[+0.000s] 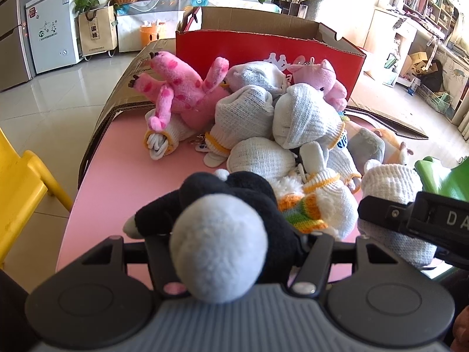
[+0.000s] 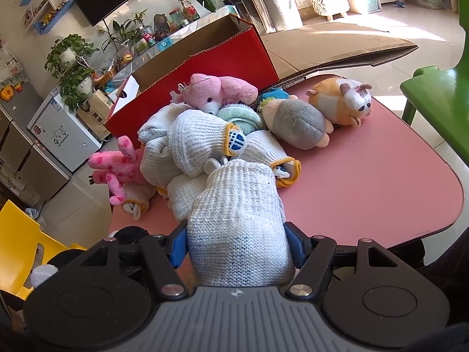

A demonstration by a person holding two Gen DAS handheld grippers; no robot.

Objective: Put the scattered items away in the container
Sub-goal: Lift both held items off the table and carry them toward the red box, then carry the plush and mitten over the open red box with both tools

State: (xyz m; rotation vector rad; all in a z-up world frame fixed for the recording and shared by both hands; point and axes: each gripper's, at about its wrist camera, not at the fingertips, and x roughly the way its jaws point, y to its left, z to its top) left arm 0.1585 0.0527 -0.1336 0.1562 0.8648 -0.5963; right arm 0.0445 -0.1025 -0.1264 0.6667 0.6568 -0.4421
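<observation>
My left gripper is shut on a black and grey plush toy at the near edge of the pink table. My right gripper is shut on a white knitted glove bundle; it also shows at the right of the left wrist view. A pile of white glove bundles and pink plush toys lies before the open red cardboard box, which stands at the table's far side. A grey plush and an orange hamster plush lie to the right.
Flat cardboard sheets lie under and behind the box. A yellow chair stands left of the table, a green chair right. A white freezer and plants stand at the back.
</observation>
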